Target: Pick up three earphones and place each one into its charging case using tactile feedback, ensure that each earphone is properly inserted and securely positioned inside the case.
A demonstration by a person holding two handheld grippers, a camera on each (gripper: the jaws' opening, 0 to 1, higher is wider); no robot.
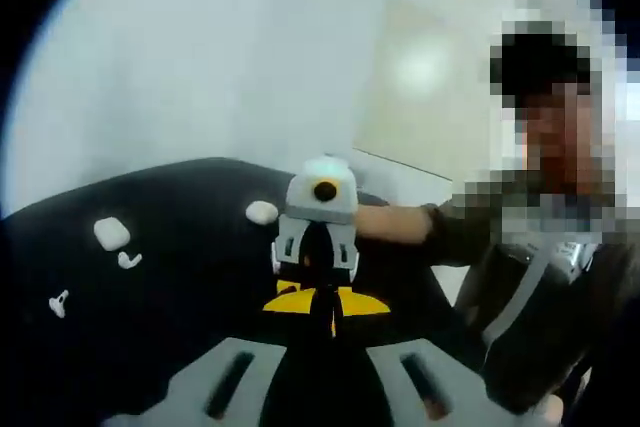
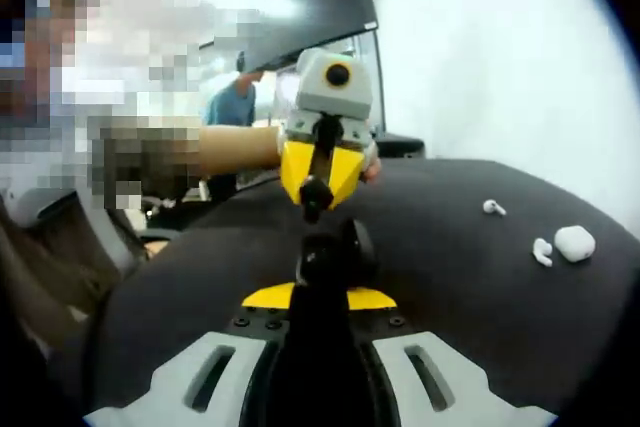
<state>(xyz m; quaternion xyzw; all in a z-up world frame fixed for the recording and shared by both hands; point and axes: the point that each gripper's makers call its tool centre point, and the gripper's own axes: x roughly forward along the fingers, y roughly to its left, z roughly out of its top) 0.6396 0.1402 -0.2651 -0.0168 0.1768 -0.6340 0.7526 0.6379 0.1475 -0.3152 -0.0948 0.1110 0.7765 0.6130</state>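
Seen in the right gripper view, the right gripper [image 2: 322,259] has its black jaws pressed together, nothing visible between them. Facing it just beyond, the left gripper [image 2: 314,193] hangs tip to tip with it, yellow-bodied, jaws likewise together.

In the left gripper view, the left gripper's own tip is lost against the dark cloth, with the right gripper [image 1: 325,292] close ahead.

Both hang over a black table [image 2: 450,277]. On it, well to the side of the grippers, a white charging case [image 2: 575,242] lies with one earphone [image 2: 542,252] just beside it and a second earphone [image 2: 493,208] near but apart. A second case [image 1: 262,212] lies beyond the grippers.

Past the table stand a pale wall [image 2: 500,57], a dark monitor [image 2: 310,7] and a person in blue [image 2: 235,107]. The operator's sleeve [image 1: 470,232] reaches in.
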